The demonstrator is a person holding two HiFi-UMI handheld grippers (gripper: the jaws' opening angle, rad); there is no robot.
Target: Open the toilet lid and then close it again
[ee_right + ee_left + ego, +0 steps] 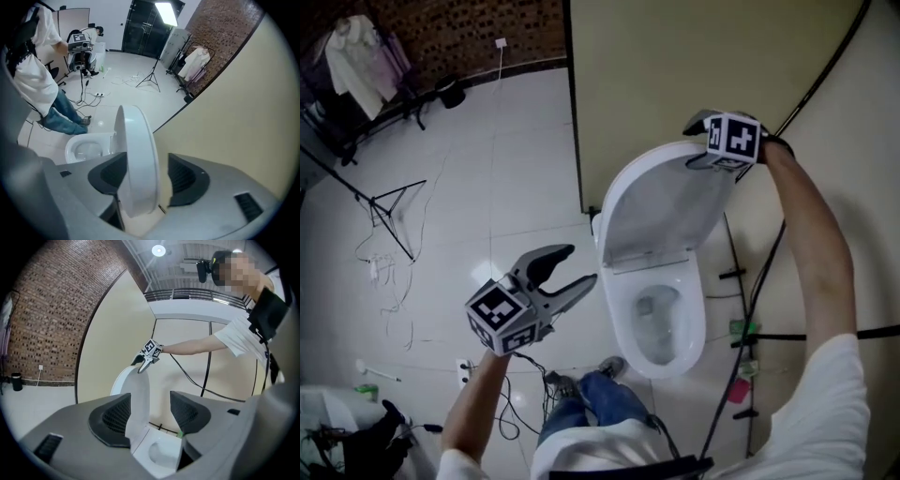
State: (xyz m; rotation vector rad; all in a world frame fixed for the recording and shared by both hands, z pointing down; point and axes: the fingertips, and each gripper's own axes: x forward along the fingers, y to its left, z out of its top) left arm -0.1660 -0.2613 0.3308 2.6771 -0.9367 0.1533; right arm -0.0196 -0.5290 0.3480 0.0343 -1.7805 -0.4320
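While toilet lid stands upright above the bowl | right tongs: spread loosely astride its top rim, likely steadying it | left tongs: parted, empty, held clear beside

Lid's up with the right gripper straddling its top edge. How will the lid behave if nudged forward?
The toilet lid looks like a rigid, glossy shell: probably stiff, and slippery for the right gripper straddling its edge. Hinged at the bowl and standing near upright, it likely swings down from a small push, possibly slamming.
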